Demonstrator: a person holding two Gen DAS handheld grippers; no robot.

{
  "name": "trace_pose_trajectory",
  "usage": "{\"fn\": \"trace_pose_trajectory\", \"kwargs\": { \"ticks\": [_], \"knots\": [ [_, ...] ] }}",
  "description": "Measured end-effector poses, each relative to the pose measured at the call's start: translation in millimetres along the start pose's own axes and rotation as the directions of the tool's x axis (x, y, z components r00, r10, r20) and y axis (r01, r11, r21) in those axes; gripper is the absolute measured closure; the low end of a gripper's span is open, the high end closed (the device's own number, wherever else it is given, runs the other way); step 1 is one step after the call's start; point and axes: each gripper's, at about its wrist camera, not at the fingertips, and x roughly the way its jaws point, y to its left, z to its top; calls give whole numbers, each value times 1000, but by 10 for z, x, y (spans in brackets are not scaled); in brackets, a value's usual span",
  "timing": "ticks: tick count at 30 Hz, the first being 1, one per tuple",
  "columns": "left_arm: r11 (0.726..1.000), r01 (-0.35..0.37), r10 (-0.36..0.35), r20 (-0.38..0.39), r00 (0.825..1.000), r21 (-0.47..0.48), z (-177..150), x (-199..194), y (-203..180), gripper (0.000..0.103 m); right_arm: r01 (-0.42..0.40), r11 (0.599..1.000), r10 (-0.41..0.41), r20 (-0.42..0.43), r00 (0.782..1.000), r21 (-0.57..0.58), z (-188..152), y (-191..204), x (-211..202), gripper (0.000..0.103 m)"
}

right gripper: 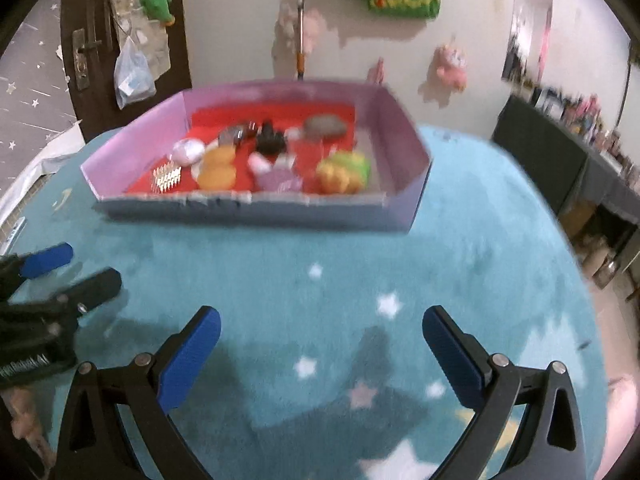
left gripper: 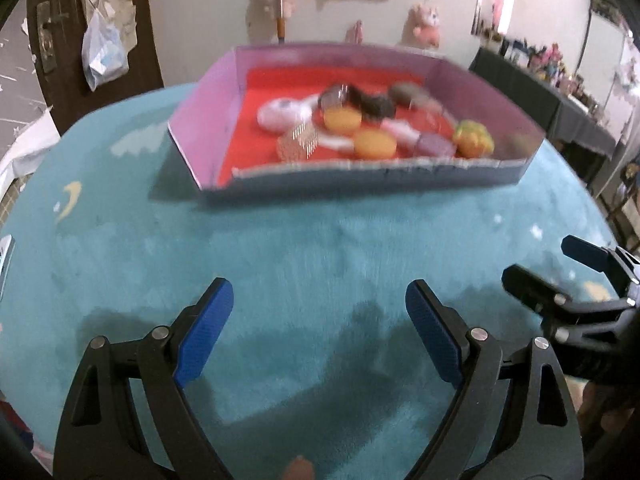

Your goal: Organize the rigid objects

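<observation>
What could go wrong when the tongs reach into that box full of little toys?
The toys in the purple box lie crowded and touching, so grabbing one orange disc might knock its neighbours. The box walls look thin and could get pushed. Both left tongs and right tongs are close together and could bump.

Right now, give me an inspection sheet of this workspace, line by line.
Surface: teal rug with white stars, bare in front of both grippers.
Job's things: shallow purple box with red floor, holding two orange discs, a white round piece, dark pieces and a yellow-green toy.
Clutter: nothing seen on the rug.
Grippers: left gripper open, empty; right gripper open, empty; both short of the box.
Cables: nothing seen.
Surroundings: dark door, plastic bag, wall-hung plush toys.
</observation>
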Motion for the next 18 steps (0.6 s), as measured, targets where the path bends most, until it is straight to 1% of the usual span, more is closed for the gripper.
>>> {"fn": "trace_pose_trajectory", "kwargs": {
  "ticks": [1, 3, 5, 7, 9, 13, 18],
  "knots": [
    [1000, -2, 2, -15, 1000, 0, -28, 39, 3, 15, -12, 999, 13, -27, 1000, 33, -24, -43, 52, 0],
    [1000, -12, 12, -36, 999, -3, -54, 99, 14, 15, 9, 999, -6, -60, 998, 50, -66, -77, 135, 0],
    [999, -33, 33, -16, 999, 5, -42, 98, 7, 14, 36, 998, -31, -80, 996, 53, -81, -105, 174, 0],
    [999, -32, 32, -21, 999, -5, -29, 108, 25, 13, 55, 998, -51, -92, 994, 39, -72, -69, 184, 0],
    [999, -42, 41, -22, 999, -11, -27, 108, 40, 7, 69, 997, -66, -95, 993, 33, -67, -64, 184, 0],
    [999, -41, 41, -22, 999, -16, -14, 119, 53, 5, 63, 996, -58, -95, 994, 56, -94, -124, 173, 0],
    [999, -45, 44, -27, 999, -27, 12, 145, 80, 1, 69, 996, -63, -96, 993, 60, -57, -109, 187, 0]
  ]
}}
